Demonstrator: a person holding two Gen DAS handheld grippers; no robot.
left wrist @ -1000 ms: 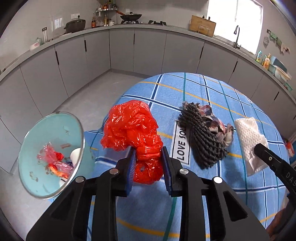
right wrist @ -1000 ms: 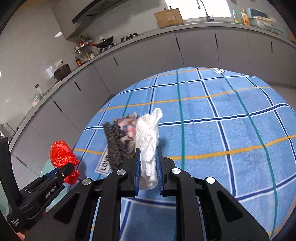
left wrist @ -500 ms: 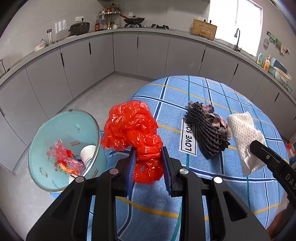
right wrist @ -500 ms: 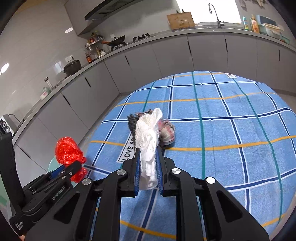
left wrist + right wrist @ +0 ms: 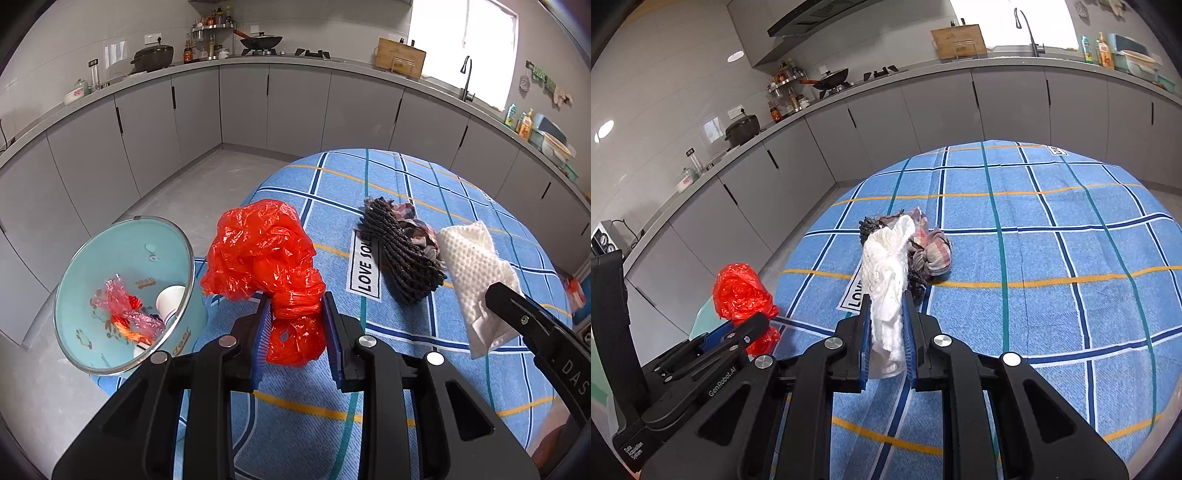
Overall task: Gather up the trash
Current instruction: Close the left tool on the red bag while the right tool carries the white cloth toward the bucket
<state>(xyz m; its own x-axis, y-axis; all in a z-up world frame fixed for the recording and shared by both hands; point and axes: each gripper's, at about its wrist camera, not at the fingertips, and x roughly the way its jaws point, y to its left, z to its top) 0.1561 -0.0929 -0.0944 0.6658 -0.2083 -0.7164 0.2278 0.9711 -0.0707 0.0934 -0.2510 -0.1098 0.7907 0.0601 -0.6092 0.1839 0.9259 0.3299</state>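
Observation:
My left gripper [image 5: 295, 325] is shut on a crumpled red plastic bag [image 5: 262, 254] and holds it above the table's left edge; the bag also shows in the right wrist view [image 5: 740, 291]. A teal trash bin [image 5: 88, 343] stands on the floor just left of it, with pink wrappers and a white cup inside. My right gripper [image 5: 884, 332] is shut on a white paper towel [image 5: 886, 273], held above the table; the towel shows in the left wrist view [image 5: 476, 273].
A dark knitted cloth with a plaid rag [image 5: 400, 251] lies on the blue checked tablecloth [image 5: 1052, 258]. Grey kitchen cabinets [image 5: 243, 107] run around the back. Bare floor [image 5: 177, 195] lies left of the table.
Both grippers have lifted and drawn back a little with their loads. The bin now sits closer to the left gripper in the view.

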